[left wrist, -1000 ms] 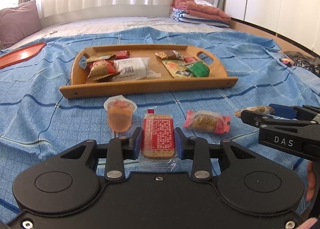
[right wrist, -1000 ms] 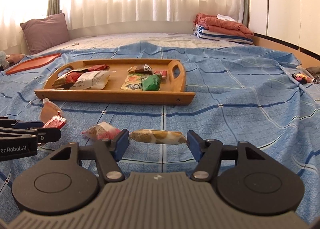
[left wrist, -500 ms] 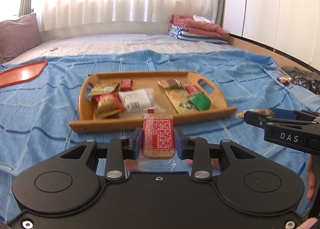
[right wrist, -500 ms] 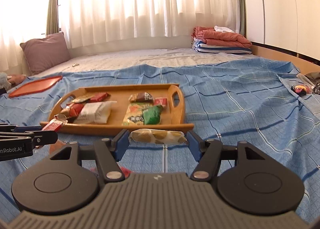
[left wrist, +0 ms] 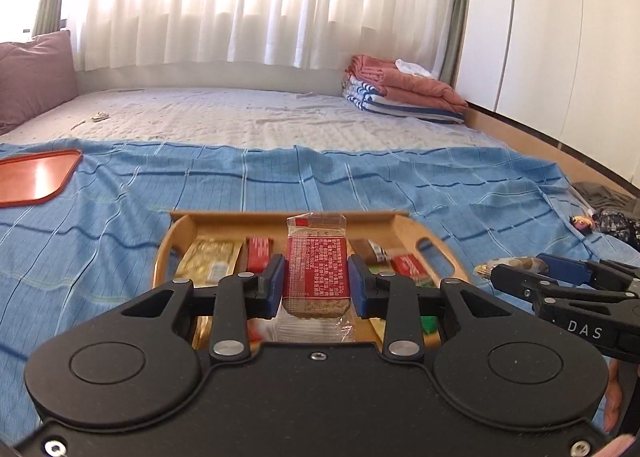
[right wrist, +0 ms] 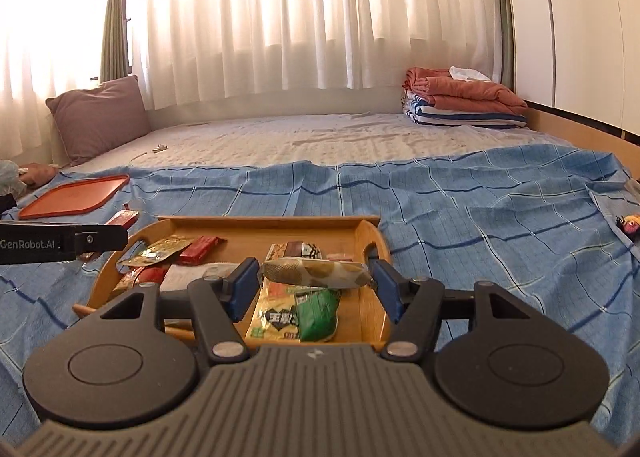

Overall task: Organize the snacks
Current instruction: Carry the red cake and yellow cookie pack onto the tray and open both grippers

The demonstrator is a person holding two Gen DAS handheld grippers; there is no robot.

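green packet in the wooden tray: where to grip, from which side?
Pinch the green packet across its short width at mid-body, coming from above. It lies flat on a yellow-green packet beside the tray's right wall, so a side approach looks blocked.

"DAS" reads in pale letters on the right gripper (left wrist: 516, 277), at the right edge of the left wrist view. "GenRobot.AI" runs along the left gripper (right wrist: 120, 235), at the left edge of the right wrist view. The red packet (left wrist: 316, 271) and the yellow pack (right wrist: 278, 321) carry print too small to read.
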